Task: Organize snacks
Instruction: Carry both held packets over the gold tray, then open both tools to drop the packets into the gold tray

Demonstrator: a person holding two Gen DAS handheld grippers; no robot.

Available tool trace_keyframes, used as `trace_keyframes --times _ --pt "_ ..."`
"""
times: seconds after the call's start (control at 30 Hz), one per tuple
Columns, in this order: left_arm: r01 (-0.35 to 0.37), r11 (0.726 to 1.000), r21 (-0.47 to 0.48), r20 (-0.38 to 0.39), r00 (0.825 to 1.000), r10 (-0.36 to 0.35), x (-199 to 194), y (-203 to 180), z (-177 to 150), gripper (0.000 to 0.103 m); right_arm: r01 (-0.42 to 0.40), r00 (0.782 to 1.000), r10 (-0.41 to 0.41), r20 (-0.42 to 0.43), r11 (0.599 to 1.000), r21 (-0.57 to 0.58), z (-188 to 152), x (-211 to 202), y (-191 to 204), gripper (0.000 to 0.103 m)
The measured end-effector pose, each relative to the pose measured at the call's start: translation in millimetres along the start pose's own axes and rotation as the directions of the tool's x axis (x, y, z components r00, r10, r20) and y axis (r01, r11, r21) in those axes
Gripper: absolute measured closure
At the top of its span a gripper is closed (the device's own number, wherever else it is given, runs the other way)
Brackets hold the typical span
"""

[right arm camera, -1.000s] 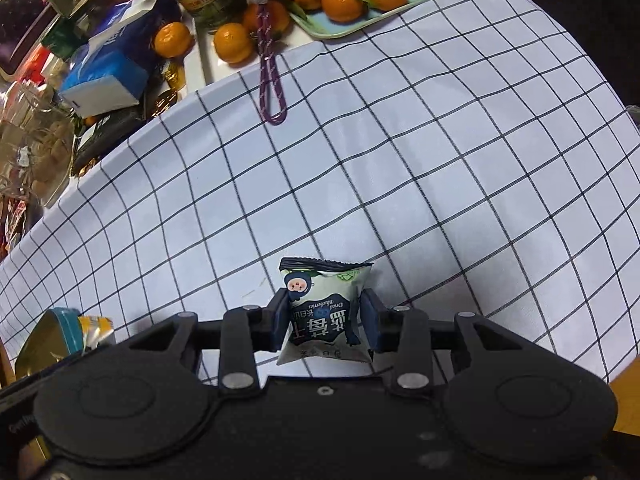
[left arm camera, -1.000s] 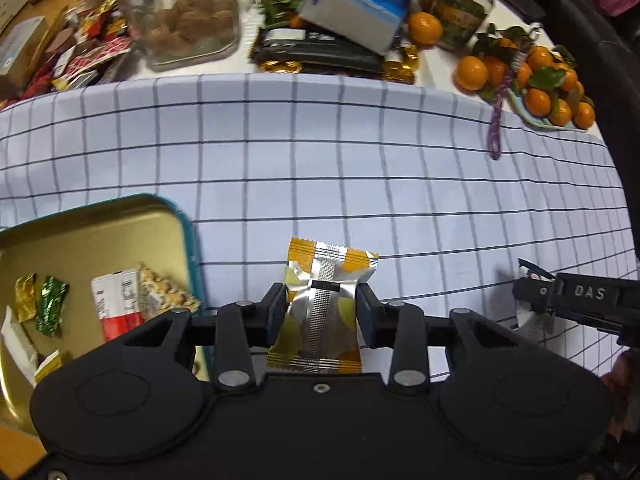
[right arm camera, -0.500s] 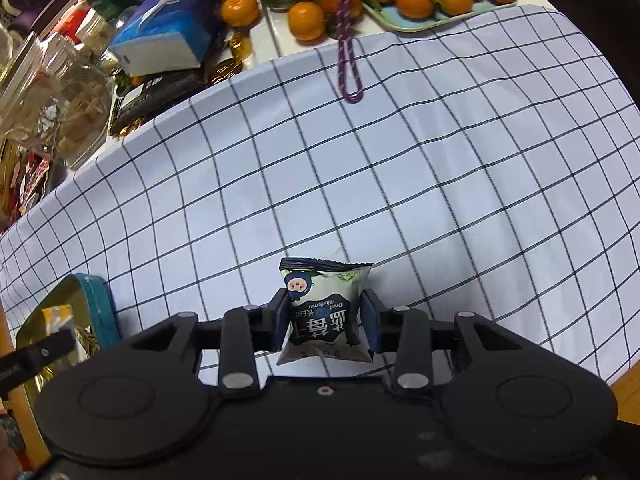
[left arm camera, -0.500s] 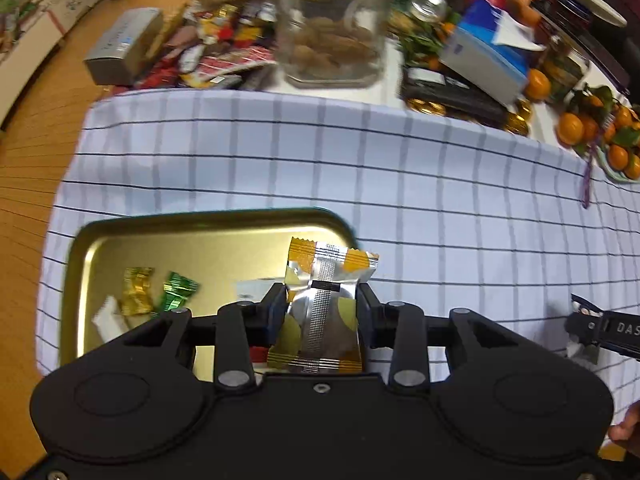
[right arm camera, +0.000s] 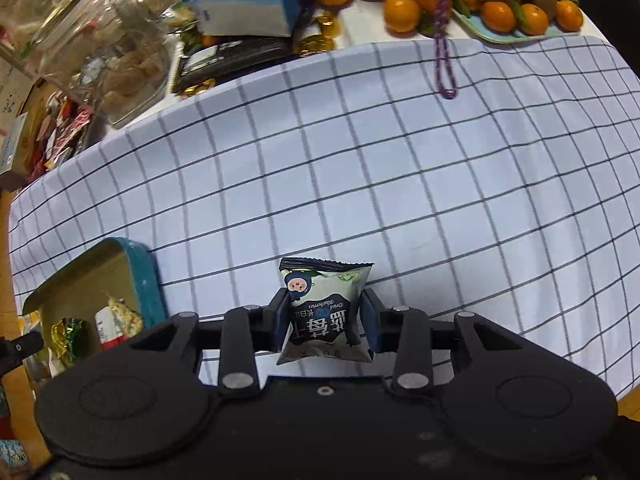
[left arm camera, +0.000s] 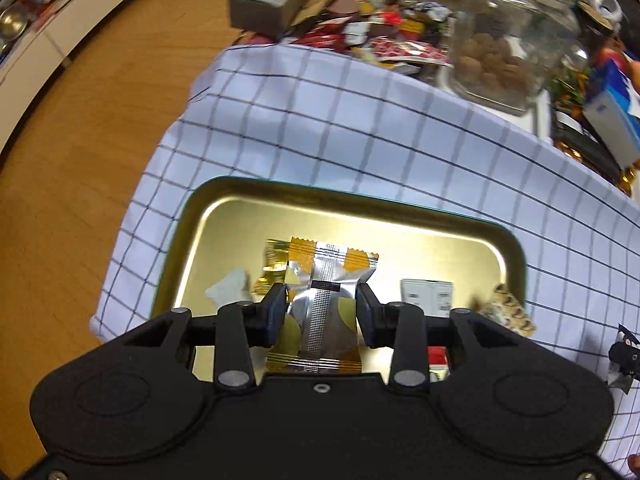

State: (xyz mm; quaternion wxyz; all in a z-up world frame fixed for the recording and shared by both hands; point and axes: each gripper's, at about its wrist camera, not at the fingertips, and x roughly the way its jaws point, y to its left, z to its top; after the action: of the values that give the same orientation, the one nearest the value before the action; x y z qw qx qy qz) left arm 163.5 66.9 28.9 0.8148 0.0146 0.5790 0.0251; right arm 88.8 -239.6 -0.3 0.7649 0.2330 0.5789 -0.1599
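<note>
From the left wrist camera, the black left gripper (left arm camera: 322,308) was clamped on a silver-and-orange foil snack packet (left arm camera: 324,300), held upright above the gold-lined rectangular metal tin (left arm camera: 400,216) resting on the blue-checked white tablecloth (left arm camera: 360,128); several wrapped snacks, among them a white-and-red wrapped bar (left arm camera: 427,296), lay inside the tin, and a clear glass jar of brown biscuits (left arm camera: 500,40) stood beyond the cloth. From the right wrist camera, the black right gripper (right arm camera: 326,318) was closed around a small white-and-navy dried-blueberry pouch (right arm camera: 326,308), held over the checked cloth just right of the tin's teal outer wall (right arm camera: 144,276), with a pale tray of leafy oranges (right arm camera: 516,12) at the far edge.
</note>
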Motion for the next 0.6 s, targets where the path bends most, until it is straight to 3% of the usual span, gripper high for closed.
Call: trace_keyframes --times 0.27,0.6 --pt "-0.054 0.992 -0.114 -0.049 0.998 0.049 14 46 4 0.057 -0.100 0.993 0.106 0.053 0.989 -0.111 -8 -11 65 0.064" --pt "-0.058 0.990 -0.132 -0.053 0.997 0.051 17 62 5 0.056 -0.215 0.968 0.243 0.067 0.933 -0.289 -25 -18 127 0.064"
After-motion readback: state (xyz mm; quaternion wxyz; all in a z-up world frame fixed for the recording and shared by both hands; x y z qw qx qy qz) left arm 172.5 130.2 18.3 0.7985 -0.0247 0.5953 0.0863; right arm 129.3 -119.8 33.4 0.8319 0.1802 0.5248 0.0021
